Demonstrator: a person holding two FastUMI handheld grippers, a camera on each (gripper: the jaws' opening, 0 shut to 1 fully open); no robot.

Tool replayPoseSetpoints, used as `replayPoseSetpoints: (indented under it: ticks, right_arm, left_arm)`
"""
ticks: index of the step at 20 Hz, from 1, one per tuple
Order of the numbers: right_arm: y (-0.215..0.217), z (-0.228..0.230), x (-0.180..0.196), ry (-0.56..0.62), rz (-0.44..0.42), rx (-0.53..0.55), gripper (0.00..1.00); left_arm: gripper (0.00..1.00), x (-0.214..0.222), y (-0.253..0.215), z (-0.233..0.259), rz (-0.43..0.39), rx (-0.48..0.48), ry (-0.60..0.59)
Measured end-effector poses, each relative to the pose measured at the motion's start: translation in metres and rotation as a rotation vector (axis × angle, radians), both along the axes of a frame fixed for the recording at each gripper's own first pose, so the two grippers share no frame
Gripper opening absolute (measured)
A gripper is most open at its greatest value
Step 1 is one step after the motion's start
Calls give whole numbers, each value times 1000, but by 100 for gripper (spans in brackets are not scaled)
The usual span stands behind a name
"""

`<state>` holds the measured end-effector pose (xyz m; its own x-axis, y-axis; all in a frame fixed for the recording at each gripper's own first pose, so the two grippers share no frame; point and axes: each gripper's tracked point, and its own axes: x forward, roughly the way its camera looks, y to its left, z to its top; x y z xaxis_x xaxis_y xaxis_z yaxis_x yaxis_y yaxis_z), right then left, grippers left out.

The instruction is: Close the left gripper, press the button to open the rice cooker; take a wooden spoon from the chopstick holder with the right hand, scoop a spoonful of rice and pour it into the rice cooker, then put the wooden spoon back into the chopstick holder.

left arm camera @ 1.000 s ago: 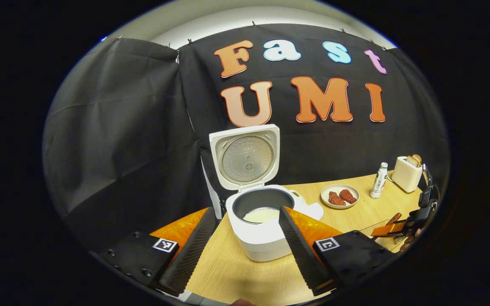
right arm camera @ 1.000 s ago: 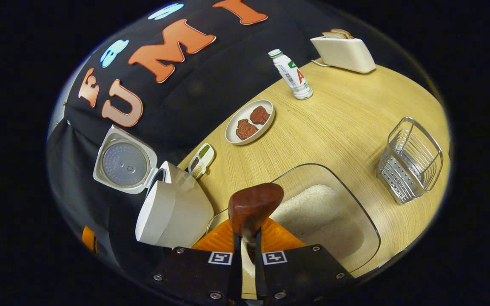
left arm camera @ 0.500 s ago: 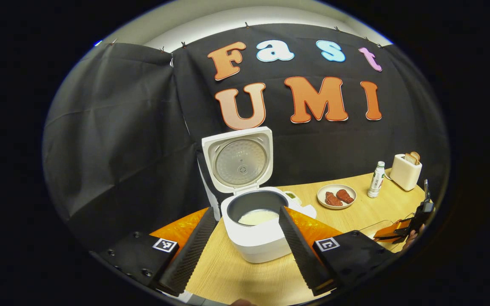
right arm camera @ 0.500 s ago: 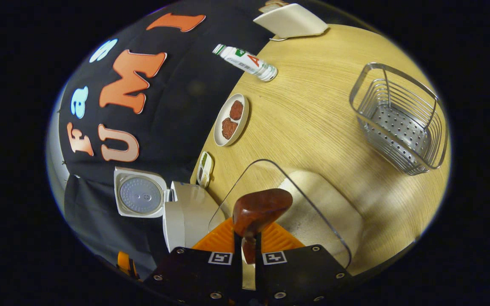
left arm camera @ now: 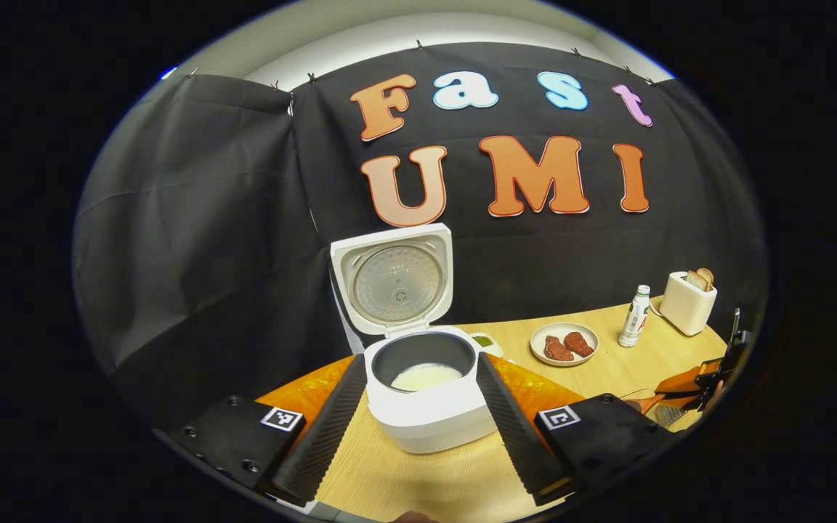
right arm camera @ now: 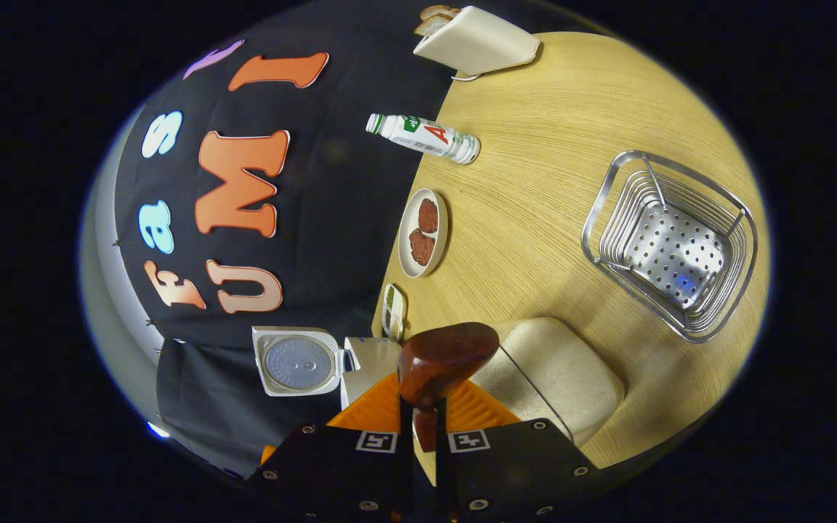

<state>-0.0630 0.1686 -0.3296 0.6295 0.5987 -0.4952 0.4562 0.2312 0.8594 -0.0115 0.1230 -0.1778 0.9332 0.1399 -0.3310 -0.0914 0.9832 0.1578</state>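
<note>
While rolled further than before, wooden spoon (right arm camera: 447, 356) nearer chopstick holder (right arm camera: 669, 243).

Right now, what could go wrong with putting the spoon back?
1. The wooden spoon is pinched low on its handle by the right gripper, so it might twist or slip on the way.
2. The metal chopstick holder is light wire; a poke on its rim could push or tip it.
3. The clear rice container lies just under the spoon, so a low swing might bump it.
</note>
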Motion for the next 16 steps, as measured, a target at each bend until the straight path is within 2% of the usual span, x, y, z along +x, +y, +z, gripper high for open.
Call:
replayPoseSetpoints:
  ticks: [8,14,15,16]
  right_arm:
    - [-11,43,29,-30,-61,166,11]
    - [18,102,57,-97,-37,290,11]
    - [25,110,62,-107,-28,299,7]
    - [33,117,66,-115,-19,307,11]
  left_arm:
    - [100,0,-11,3,28,-35,-13]
    - [100,-6,-3,8,65,-33,-33]
    - [100,-7,1,8,74,-35,-38]
    - [100,-10,5,9,82,-38,-42]
